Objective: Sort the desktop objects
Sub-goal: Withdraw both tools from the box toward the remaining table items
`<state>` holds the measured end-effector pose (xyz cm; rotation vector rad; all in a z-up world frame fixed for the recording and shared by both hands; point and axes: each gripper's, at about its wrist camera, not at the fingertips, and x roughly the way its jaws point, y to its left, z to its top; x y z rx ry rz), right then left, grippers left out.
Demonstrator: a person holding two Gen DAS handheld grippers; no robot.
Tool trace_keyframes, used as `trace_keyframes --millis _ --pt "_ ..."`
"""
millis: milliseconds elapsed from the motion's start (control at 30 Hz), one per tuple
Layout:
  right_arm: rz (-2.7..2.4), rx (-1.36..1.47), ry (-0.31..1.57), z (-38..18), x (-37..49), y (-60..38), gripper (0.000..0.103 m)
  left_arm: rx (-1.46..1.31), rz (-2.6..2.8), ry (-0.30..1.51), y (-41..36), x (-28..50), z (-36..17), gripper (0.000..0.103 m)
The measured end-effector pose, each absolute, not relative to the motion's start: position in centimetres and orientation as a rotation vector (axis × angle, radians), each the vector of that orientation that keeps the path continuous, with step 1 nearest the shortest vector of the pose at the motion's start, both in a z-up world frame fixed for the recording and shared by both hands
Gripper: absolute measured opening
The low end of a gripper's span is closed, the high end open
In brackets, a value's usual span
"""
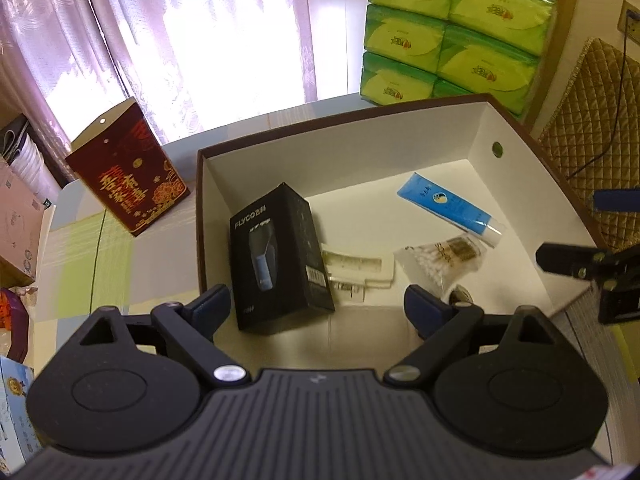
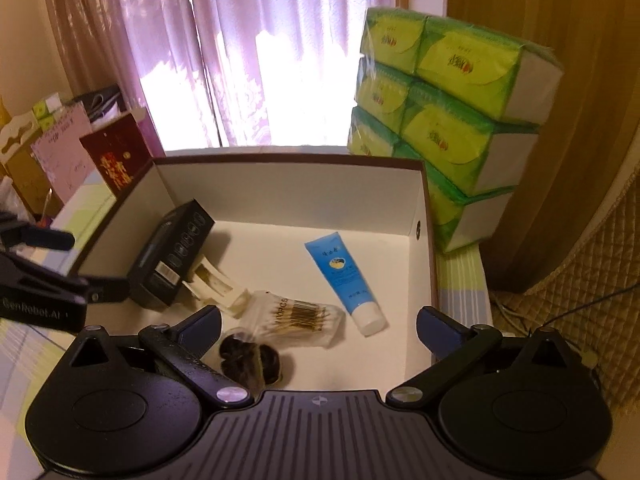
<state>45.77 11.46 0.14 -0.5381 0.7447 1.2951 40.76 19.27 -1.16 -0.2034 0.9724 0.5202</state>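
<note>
Shaver box (image 1: 280, 256) in tray (image 1: 520, 136), between spread left fingers (image 1: 210, 304)

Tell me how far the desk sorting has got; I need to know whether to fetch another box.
Done: the black shaver box, blue tube, cotton swab packet, a clear flat case and a dark bundle lie inside the open white-lined box. In hand: nothing; the left gripper and right gripper are both open and empty. Left: possibly the red gift box on the table beside it.
</note>
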Motion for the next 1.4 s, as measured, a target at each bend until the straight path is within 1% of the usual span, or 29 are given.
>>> trace_keyframes --millis 567,800,1100,1400 --pt "1.291 -0.444 0.664 3.8 41.8 3.9 0.101 -0.187 0.552 0.898 13.6 33.1 2.4 0.092" --pt "1.315 -0.394 0.627 5.2 39.6 0.6 0.101 -0.245 0.577 0.847 11.8 29.6 3.9 0.092" --pt "1.331 -0.398 0.626 5.3 37.6 -2.9 0.101 -0.251 0.599 0.810 9.1 26.5 5.2 0.095" --pt "1.325 -0.423 0.648 4.6 36.5 -5.0 0.101 -0.258 0.619 0.843 7.6 24.7 4.4 0.095"
